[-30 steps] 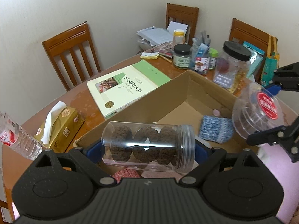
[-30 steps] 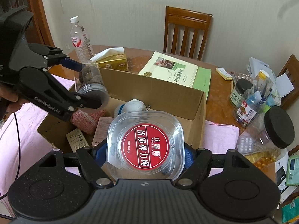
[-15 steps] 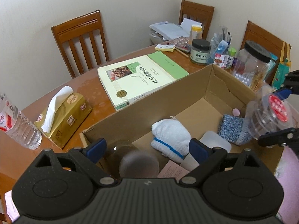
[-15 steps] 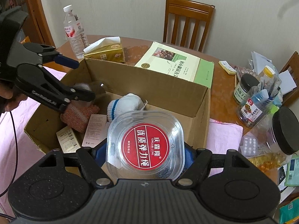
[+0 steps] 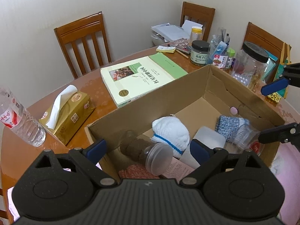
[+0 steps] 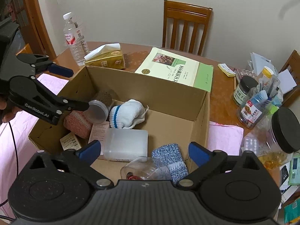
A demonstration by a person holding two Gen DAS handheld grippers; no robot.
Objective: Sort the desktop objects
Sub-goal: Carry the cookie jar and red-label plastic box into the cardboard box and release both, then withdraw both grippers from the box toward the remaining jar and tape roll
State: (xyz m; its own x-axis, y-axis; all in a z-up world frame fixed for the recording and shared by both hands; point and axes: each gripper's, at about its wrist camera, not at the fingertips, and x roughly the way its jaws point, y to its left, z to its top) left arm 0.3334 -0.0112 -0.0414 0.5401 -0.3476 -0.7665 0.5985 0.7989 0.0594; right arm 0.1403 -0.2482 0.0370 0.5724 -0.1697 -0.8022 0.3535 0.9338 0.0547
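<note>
Both my grippers hanging over cardboard box (image 5: 180, 93), jaws spread wide, gripping nothing. Left gripper (image 5: 148, 148) hovering above clear jar of brown lumps (image 5: 144, 150), jar lying tilted beside white sock (image 5: 170, 131). Right gripper (image 6: 143, 150) hovering above red-labelled clear container (image 6: 144, 168), lying inside box beside blue knit cloth (image 6: 170, 159).

The cardboard box (image 6: 155, 91) is open at the top. Its far right floor is bare, the widest free room inside. The left end is crowded: a clear jar (image 6: 98, 108), a white sock (image 6: 127, 113) and a pink knit piece (image 6: 77, 121) lie close together. A frosted container (image 6: 125, 144), a blue sock (image 6: 169, 159) and a tipped clear tub (image 6: 144, 168) fill the near side. Behind the box, a book (image 6: 174, 67) and tissue box (image 6: 106, 60) take up the worktop (image 6: 223, 101); jars crowd its right.
</note>
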